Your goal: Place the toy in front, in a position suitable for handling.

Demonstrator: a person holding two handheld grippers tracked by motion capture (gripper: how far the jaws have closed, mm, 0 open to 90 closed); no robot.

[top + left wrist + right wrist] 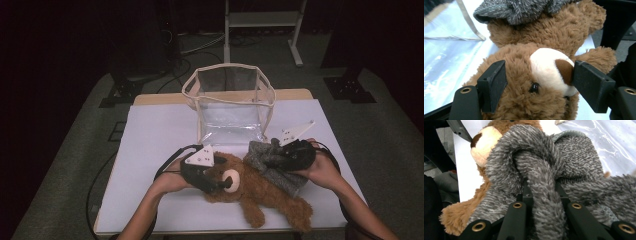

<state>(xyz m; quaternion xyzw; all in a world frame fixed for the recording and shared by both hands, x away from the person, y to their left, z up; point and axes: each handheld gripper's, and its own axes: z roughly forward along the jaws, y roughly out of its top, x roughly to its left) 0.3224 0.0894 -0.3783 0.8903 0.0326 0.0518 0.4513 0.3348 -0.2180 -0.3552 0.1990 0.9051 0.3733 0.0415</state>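
Observation:
A brown teddy bear (260, 192) lies on its back on the white table cover, head toward the left. My left gripper (220, 182) grips its head: in the left gripper view (539, 85) one pad presses into the cheek fur and the other against the cream muzzle (549, 70). A grey knitted garment (272, 160) is bunched over the bear's body. My right gripper (280, 157) is shut on a fold of it, and in the right gripper view (541, 195) a grey strip (544, 202) runs between the jaws. The bear's muzzle (482, 145) shows beyond.
A clear plastic bag (230, 100) with cream trim stands open just behind the bear, mid-table. The white cover (160, 135) stretches bare to the left and right. A white frame (262, 20) and black stands rise on the floor beyond the table.

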